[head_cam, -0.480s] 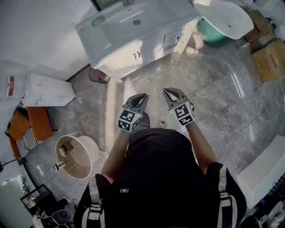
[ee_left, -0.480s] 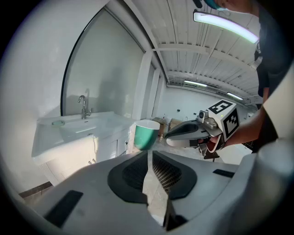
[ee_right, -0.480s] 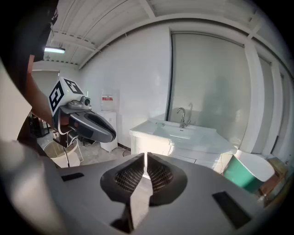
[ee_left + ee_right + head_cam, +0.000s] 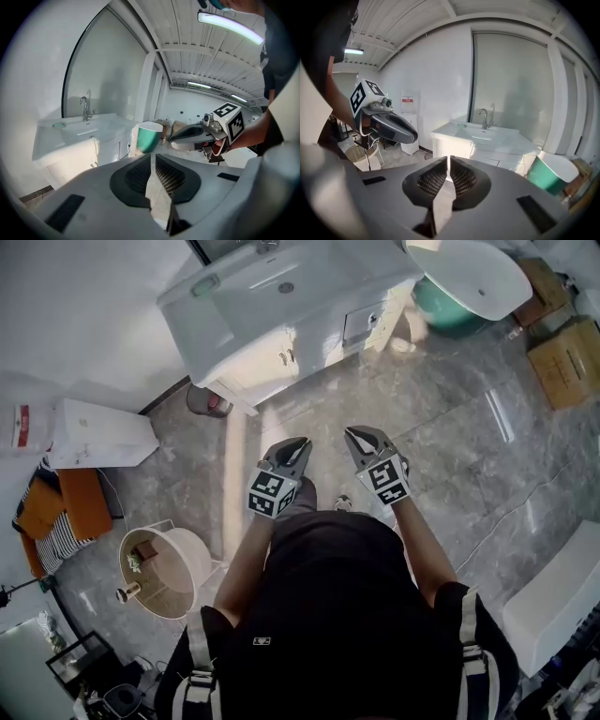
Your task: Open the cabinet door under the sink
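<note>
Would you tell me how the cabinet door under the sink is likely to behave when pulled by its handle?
Probably stiff and fairly light: the cabinet door looks like a flat white panel. Its handle looks very small, so a grip may slip.

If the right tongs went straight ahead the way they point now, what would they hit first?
Most likely the cabinet front under the sink; only open air shows ahead of the right tongs before it, though depth is unclear.

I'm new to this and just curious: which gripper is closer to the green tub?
Right. In the head view the right gripper is below-left of the green tub; the left gripper is further left again.
</note>
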{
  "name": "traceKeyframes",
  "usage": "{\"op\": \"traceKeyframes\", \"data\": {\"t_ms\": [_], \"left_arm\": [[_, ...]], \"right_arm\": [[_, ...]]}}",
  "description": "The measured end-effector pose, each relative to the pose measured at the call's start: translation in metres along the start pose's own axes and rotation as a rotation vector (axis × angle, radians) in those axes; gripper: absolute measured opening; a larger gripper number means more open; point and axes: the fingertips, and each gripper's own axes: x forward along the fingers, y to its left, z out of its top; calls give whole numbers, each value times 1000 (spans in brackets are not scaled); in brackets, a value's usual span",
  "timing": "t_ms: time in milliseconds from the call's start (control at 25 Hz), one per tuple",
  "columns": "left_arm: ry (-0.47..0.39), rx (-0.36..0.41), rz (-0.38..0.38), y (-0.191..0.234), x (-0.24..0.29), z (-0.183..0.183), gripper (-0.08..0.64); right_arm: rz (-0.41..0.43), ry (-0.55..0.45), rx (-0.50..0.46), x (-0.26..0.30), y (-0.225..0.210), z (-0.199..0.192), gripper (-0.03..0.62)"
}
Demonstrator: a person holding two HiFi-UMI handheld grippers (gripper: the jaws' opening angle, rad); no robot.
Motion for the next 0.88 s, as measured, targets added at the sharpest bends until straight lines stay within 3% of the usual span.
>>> {"op": "traceKeyframes", "data": {"t_ms": [440, 880], "left_arm": [[15, -24, -21, 23, 1, -4, 38], [63, -22, -94, 106, 4, -8, 38]], "right_arm": [[-16, 26, 33, 24, -2, 0, 72], [-47, 50, 68, 110, -1, 29, 72]]}}
